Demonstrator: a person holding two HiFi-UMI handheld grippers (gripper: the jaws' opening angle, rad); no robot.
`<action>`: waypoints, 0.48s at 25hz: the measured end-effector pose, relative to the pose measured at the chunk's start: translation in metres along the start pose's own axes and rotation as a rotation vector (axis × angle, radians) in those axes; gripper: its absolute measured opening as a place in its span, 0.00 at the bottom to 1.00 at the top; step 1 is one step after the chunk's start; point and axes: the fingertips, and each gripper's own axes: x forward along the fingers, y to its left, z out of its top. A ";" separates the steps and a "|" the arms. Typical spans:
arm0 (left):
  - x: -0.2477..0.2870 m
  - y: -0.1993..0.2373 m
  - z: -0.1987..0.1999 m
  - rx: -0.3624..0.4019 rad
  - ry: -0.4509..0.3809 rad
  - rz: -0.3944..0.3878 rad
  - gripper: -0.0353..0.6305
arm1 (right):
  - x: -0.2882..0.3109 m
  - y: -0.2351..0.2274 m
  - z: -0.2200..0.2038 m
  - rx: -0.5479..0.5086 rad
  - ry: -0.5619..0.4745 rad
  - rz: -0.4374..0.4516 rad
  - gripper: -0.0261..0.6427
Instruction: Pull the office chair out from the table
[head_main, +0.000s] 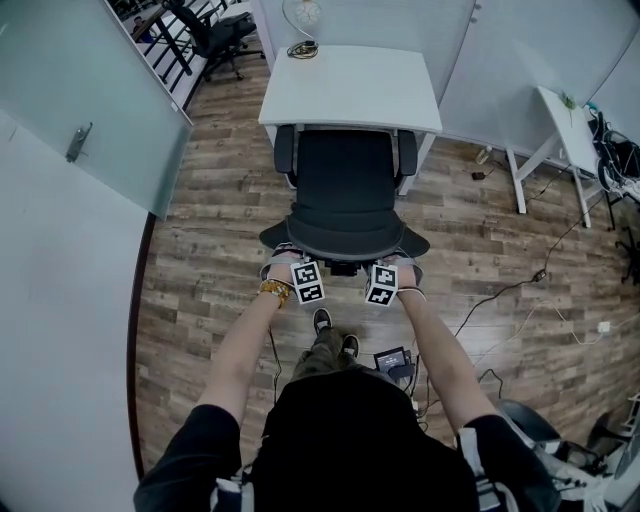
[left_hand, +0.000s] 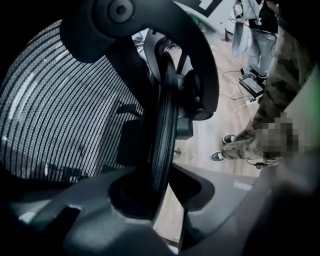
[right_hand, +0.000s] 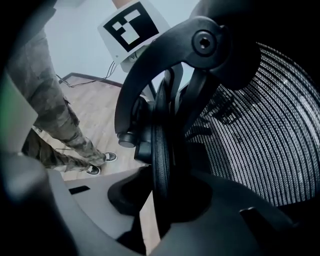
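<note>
Jaws of the left gripper (left_hand: 164, 186) and right gripper (right_hand: 161, 196) clench the chair (head_main: 345, 190) back's rim between them; beyond the jaws, its seat meets the table (head_main: 350, 85) edge. An uneven tug could slip the thin rim free.

Head view steeply down over office chair (head_main: 345, 190); both gripper views close-up, sharing its mesh back.
</note>
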 end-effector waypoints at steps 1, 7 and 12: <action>0.000 -0.001 -0.001 -0.004 0.003 -0.002 0.23 | 0.001 0.001 0.001 0.001 0.003 0.005 0.16; -0.004 -0.007 -0.002 -0.009 0.024 0.001 0.23 | -0.004 0.008 0.004 0.018 0.001 0.024 0.16; -0.008 -0.018 -0.007 0.004 0.018 -0.001 0.23 | -0.006 0.018 0.009 0.014 0.001 0.023 0.16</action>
